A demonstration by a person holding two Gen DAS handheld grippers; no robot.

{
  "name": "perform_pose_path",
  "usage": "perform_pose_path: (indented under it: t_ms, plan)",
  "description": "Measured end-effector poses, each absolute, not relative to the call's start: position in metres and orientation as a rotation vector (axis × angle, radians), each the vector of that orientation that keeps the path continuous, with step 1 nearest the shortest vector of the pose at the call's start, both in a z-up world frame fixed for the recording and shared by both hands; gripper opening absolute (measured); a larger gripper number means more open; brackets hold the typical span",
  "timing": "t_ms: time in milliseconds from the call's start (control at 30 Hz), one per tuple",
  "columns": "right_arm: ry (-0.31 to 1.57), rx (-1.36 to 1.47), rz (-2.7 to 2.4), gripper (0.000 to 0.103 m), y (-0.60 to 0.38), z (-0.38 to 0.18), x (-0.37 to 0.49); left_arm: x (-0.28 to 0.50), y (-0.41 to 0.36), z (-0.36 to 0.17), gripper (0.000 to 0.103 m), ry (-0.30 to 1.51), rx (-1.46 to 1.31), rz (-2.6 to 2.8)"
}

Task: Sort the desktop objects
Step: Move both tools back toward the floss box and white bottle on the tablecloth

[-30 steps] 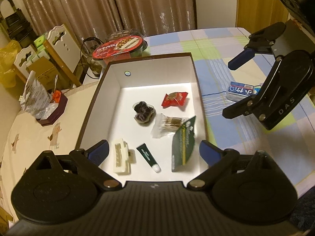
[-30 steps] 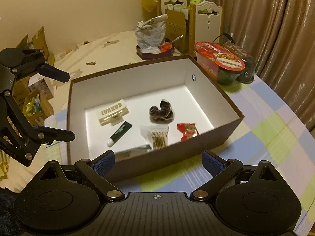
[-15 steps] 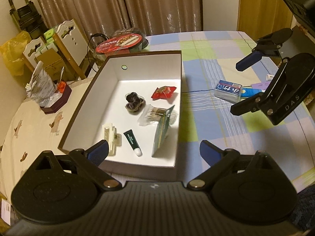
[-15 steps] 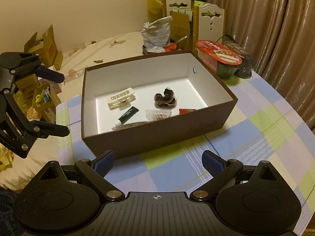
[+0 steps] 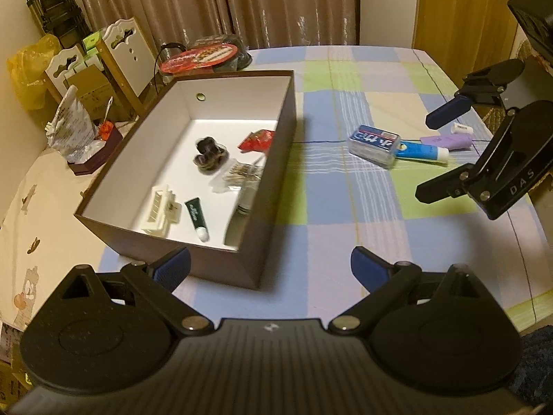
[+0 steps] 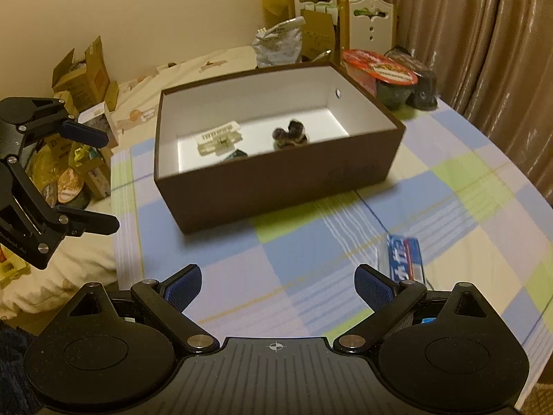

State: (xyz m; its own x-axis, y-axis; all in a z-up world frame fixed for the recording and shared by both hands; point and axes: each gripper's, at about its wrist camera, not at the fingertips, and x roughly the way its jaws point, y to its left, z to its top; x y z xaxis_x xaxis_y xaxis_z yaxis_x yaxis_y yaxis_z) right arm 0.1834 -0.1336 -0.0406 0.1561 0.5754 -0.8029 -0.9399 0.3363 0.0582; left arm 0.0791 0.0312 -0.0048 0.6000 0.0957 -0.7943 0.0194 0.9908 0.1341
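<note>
Both grippers, left (image 5: 269, 266) and right (image 6: 278, 285), gape wide and empty; six small items lie in the brown box (image 5: 273, 180), while the blue packet (image 5: 375, 141), two tubes and a small white piece wait on the tablecloth (image 5: 345, 207)

A table covered by a checked cloth (image 5: 345, 79) of blue, green and cream squares is seen under both pairs of jaws. A brown box (image 5: 266, 186) is set on it, ahead of the left jaws and slightly to their left. A blue-labelled clear case (image 5: 375, 143), a blue tube (image 5: 421, 150), a purple tube (image 5: 447, 141) and a small white piece (image 5: 463, 128) are laid on the cloth well ahead and to the right of those jaws. A red-lidded bowl (image 5: 204, 57) is placed beyond the box.
</note>
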Motion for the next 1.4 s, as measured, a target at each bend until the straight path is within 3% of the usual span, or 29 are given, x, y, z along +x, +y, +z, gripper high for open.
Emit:
perform_pose_path:
  t_ms: [533, 1400]
  plan:
    - [0.943, -0.414, 0.961, 0.098, -0.242, -0.058, 0.207, 0.117, -0.044, -0.035, 0.098, 0.959, 0.156, -0.126]
    - [1.051, -0.188, 0.582, 0.097, -0.347, -0.121, 0.324, 0.275, -0.110, -0.091, 0.098, 1.037, 0.234, -0.301]
